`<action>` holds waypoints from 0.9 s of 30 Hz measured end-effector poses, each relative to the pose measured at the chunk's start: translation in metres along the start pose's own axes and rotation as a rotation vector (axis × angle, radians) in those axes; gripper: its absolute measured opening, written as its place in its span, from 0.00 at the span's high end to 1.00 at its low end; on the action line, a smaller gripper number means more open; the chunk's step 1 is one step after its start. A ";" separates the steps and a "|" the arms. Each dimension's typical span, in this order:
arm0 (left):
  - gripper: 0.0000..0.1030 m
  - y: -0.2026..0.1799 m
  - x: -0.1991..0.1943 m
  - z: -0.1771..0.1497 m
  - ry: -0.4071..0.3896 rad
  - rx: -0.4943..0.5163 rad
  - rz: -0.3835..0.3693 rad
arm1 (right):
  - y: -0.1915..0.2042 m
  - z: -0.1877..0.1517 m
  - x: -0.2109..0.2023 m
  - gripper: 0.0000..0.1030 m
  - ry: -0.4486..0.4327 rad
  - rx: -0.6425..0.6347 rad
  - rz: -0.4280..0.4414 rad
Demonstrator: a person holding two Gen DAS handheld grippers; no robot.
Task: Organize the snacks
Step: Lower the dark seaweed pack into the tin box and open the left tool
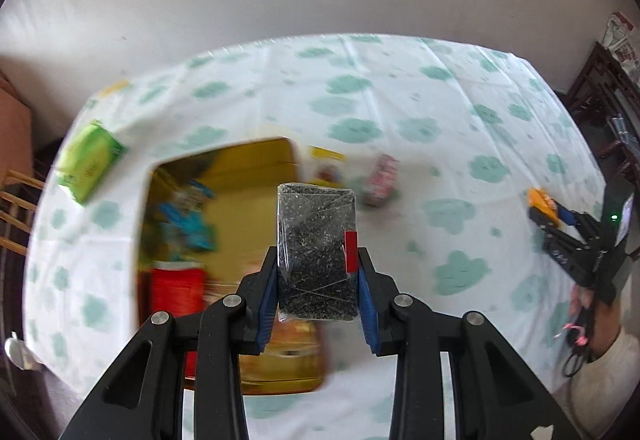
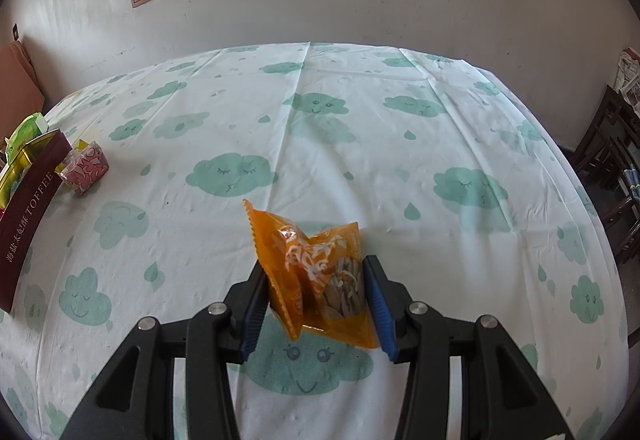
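Note:
My left gripper (image 1: 318,264) is shut on a clear-wrapped black sesame bar (image 1: 316,240) with a red tab, held above the table just right of an open yellow box (image 1: 256,196). The box holds blue and red snack packs, blurred. My right gripper (image 2: 316,276) is shut on an orange snack packet (image 2: 304,260), held above the cloud-print tablecloth (image 2: 360,140). The right gripper with the orange packet also shows in the left wrist view (image 1: 556,216) at the far right. A pink patterned snack (image 2: 86,168) lies beside the box, whose maroon "TOFFEE" side (image 2: 28,216) shows at the left.
A green pack (image 1: 88,160) lies at the table's far left; it also shows in the right wrist view (image 2: 28,128). The pink snack (image 1: 380,176) and a yellow-edged pack (image 1: 328,156) lie behind the box. Dark wooden furniture (image 2: 616,160) stands right of the table. A wall with a window is behind.

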State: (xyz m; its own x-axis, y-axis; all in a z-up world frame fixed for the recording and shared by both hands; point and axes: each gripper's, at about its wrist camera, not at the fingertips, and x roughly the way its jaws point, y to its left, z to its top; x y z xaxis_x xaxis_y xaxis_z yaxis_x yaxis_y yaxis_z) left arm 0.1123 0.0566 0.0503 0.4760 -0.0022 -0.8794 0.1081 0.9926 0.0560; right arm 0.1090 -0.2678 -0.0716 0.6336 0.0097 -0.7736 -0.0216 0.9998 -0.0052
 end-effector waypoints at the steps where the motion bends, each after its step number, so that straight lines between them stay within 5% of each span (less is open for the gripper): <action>1: 0.70 0.010 -0.003 0.001 -0.007 -0.004 0.020 | 0.000 0.000 0.000 0.54 0.000 0.000 0.000; 9: 0.69 0.072 -0.009 -0.005 -0.004 -0.022 0.124 | 0.000 0.000 0.000 0.54 0.000 0.000 0.000; 17: 0.69 0.089 0.025 -0.029 0.083 -0.060 0.059 | 0.000 0.000 0.000 0.54 0.000 0.000 -0.001; 27: 0.69 0.089 0.069 -0.025 0.102 -0.081 -0.033 | 0.000 0.000 0.000 0.54 0.001 0.000 -0.001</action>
State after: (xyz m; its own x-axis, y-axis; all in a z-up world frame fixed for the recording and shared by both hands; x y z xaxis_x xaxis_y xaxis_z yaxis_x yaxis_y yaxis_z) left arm 0.1327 0.1475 -0.0175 0.3818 -0.0273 -0.9238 0.0493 0.9987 -0.0091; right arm 0.1089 -0.2675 -0.0720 0.6329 0.0086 -0.7742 -0.0207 0.9998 -0.0058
